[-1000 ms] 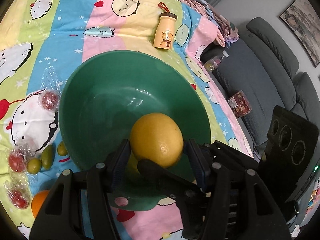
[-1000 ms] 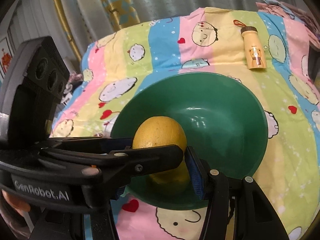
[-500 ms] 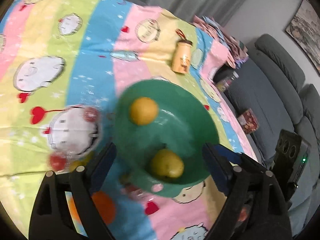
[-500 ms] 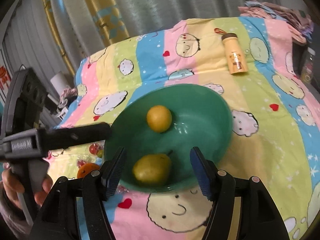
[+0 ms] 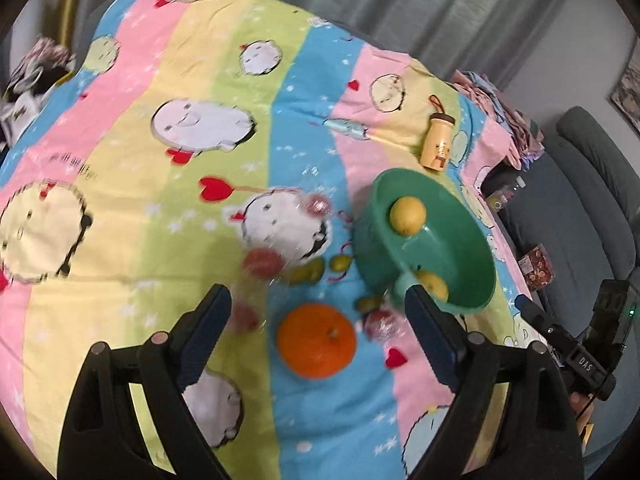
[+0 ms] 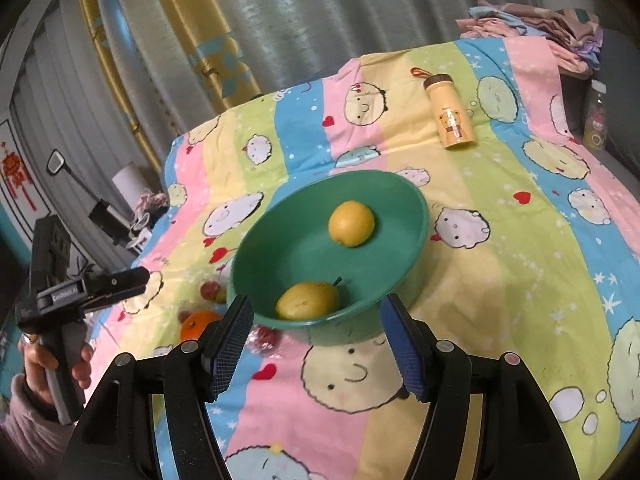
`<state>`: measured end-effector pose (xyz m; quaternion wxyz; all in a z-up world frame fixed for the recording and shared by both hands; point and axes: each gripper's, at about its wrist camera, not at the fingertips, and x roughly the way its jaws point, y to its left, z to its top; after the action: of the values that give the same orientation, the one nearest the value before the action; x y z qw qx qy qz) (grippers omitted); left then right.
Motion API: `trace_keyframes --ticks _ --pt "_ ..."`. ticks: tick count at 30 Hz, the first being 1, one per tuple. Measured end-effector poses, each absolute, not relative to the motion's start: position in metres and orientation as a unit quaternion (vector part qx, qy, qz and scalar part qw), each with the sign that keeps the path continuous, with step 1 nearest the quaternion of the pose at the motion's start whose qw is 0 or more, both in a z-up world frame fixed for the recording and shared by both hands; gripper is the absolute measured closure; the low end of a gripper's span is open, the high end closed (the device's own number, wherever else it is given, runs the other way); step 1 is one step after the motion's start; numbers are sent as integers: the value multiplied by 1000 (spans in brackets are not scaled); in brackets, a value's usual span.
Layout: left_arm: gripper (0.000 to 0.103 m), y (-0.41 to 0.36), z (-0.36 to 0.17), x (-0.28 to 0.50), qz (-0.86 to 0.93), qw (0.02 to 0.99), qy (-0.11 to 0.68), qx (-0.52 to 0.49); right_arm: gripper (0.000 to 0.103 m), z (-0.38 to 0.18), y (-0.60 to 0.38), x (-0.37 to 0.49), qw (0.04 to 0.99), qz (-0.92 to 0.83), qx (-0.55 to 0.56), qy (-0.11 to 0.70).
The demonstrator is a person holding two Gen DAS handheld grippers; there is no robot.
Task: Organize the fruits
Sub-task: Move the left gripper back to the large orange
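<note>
**Two fruits in, the rest waiting**

Left wrist: left tool (image 5: 316, 300) stands apart, empty, over an orange (image 5: 317, 340); small green and wrapped red fruits lie beside the green bowl (image 5: 476, 248).

Right wrist: right tool (image 6: 316, 320) apart, empty; lemon (image 6: 351, 223) and pear (image 6: 307, 301) lie in the bowl.

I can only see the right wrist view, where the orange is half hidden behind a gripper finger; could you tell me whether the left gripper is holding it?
Observer: No. The left gripper has just been opening its jaws. They stand wide and empty, and the orange lies on the cloth between them, untouched.
Operator: Thank you. Is other fruit lying outside the bowl?
Observer: Yes, several small green fruits lie on the cloth beside the green bowl.
Operator: And the red ones?
Observer: About four clear-wrapped red fruits lie scattered around the orange, but blur makes the count uncertain.
</note>
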<state>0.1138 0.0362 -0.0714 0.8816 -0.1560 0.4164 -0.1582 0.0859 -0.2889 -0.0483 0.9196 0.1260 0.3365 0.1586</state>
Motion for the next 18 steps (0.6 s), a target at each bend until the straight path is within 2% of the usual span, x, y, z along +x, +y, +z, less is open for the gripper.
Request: trace_keyframes --ticks 18 --pt "14 51 -103 68 -156 860 453 -172 36 -71 -223 61 885 241 81 389"
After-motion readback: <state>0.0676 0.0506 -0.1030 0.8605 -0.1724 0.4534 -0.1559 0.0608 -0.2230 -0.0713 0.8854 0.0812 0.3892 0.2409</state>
